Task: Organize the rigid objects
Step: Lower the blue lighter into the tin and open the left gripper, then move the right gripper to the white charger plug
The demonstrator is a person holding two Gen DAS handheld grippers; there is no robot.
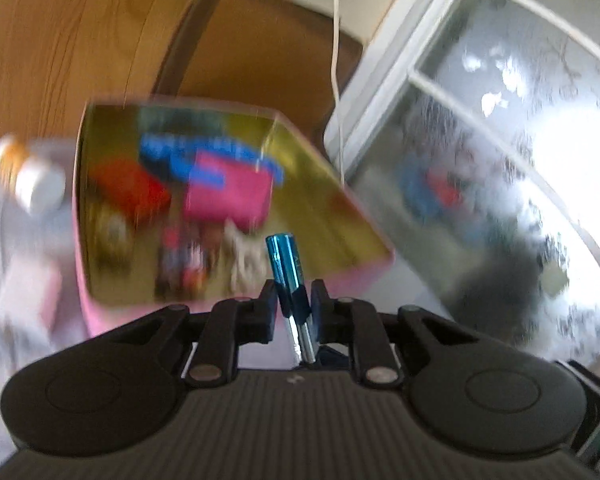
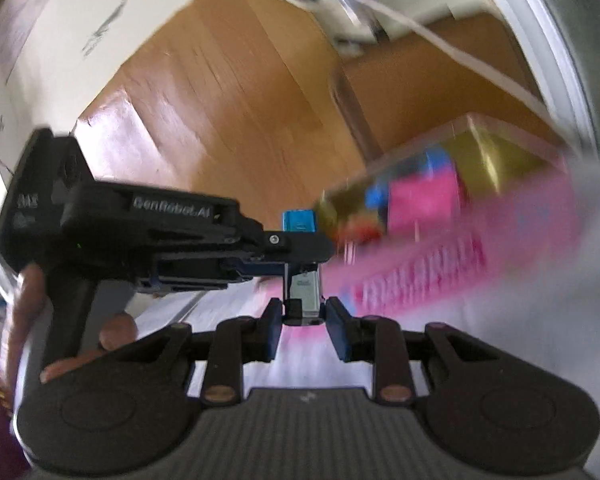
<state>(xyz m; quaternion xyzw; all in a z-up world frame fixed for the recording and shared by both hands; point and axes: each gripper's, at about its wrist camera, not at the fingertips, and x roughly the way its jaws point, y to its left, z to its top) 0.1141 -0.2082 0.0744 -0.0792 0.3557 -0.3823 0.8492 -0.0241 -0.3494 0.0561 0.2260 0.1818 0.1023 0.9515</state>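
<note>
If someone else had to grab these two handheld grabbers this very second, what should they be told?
Left gripper: jaws shut on a blue battery, standing upright between them.
Right gripper: jaws close against the silver lower end of the same battery; whether they are gripping it is unclear.
Pink tin sits just ahead, open, already holding blurred colourful items.
A pill bottle lies outside the tin.
Left: drop the battery into the tin, probably.

Between the matt black plastic fingers (image 1: 269, 312) sits a glossy blue metallic battery (image 1: 285, 268); beyond them, a shiny gold-lined pink tin box (image 1: 340, 216) and smooth varnished wooden floor (image 1: 60, 40).
</note>
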